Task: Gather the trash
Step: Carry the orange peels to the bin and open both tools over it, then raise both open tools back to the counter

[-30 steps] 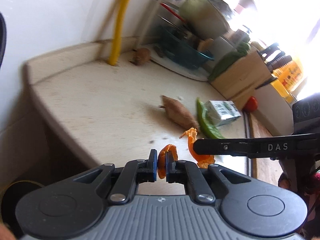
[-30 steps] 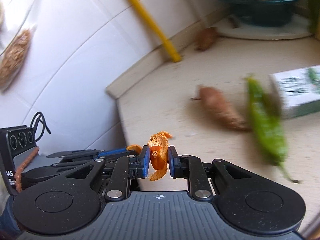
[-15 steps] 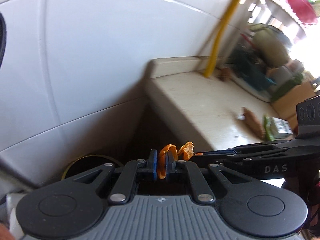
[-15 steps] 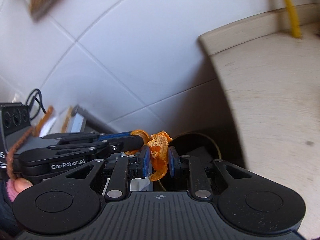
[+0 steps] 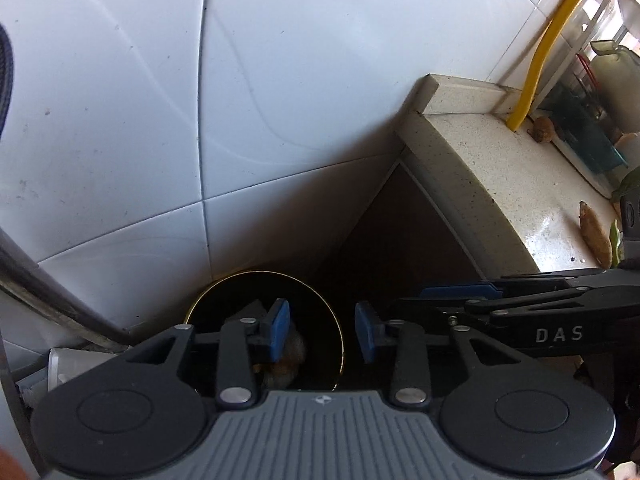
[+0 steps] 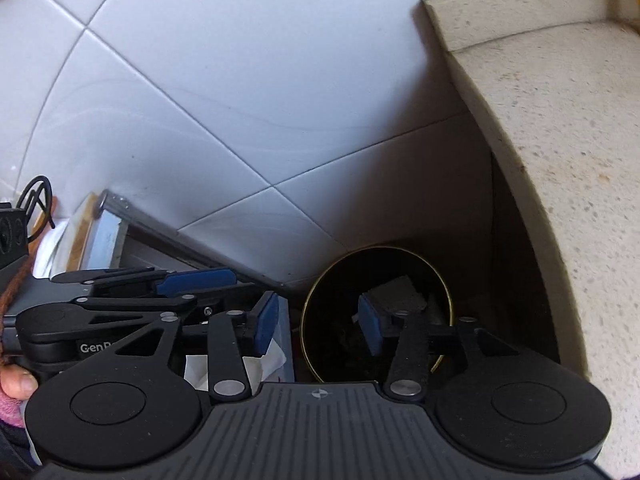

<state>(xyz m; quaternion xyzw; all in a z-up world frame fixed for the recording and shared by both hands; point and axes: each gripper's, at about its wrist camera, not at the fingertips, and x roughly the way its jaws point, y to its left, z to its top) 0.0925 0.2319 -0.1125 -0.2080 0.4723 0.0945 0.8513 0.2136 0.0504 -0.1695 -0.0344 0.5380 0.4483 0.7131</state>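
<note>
A round black trash bin with a gold rim (image 5: 224, 300) (image 6: 448, 292) stands on the floor beside the counter's end. My left gripper (image 5: 323, 332) hangs open right above it, nothing between its blue pads. My right gripper (image 6: 316, 322) is open too, over the bin's left rim, and shows in the left wrist view (image 5: 460, 296) just to the right. The left gripper appears at the left of the right wrist view (image 6: 192, 278). Pale scraps lie in the bin (image 5: 286, 368); the orange peels are not visible.
The speckled stone counter (image 5: 480, 168) (image 6: 560, 128) rises to the right, with a brown root (image 5: 596, 232), a yellow pipe (image 5: 536, 64) and a teal basket (image 5: 588, 148) on it. White tiled wall (image 5: 200, 100) stands behind. A metal frame and boxes (image 6: 108, 232) lie left of the bin.
Both grippers swung off the counter to above the bin and have opened. The orange peels they held are gone from the fingers.
</note>
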